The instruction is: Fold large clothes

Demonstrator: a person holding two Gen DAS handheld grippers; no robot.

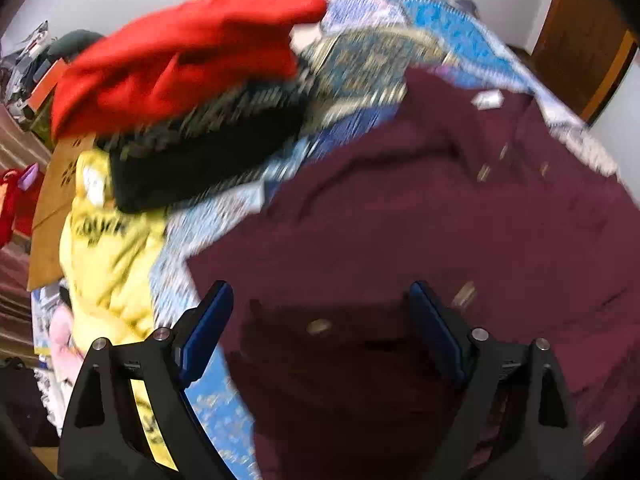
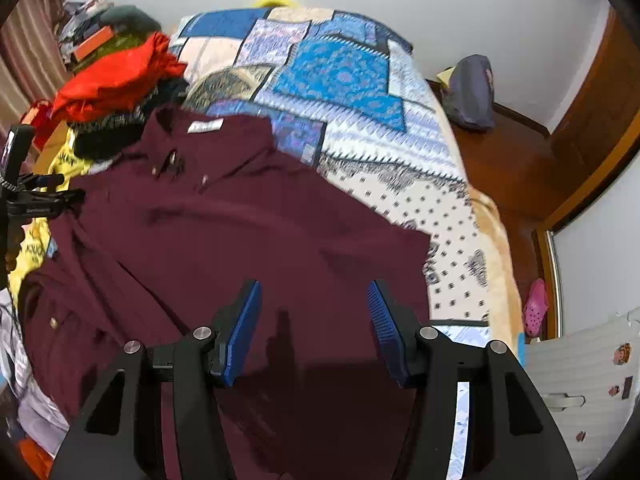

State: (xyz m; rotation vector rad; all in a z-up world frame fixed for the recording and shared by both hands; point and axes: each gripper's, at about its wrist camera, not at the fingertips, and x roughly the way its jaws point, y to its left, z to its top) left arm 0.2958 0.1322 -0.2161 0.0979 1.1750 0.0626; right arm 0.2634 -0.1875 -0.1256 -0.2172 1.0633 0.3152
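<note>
Dark maroon button-up cotton shirt [image 2: 240,240] lies spread flat on the blue patchwork quilt [image 2: 340,76], ready for folding; left gripper [image 1: 320,308] and right gripper [image 2: 314,308] hang above it, jaws apart, empty

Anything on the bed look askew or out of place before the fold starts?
The maroon button-up shirt lies diagonally across the blue patchwork quilt, wrinkled near the collar. Beside it, a red garment sits heaped on dark clothes, unfolded. Nothing looks spilled or damaged.
</note>
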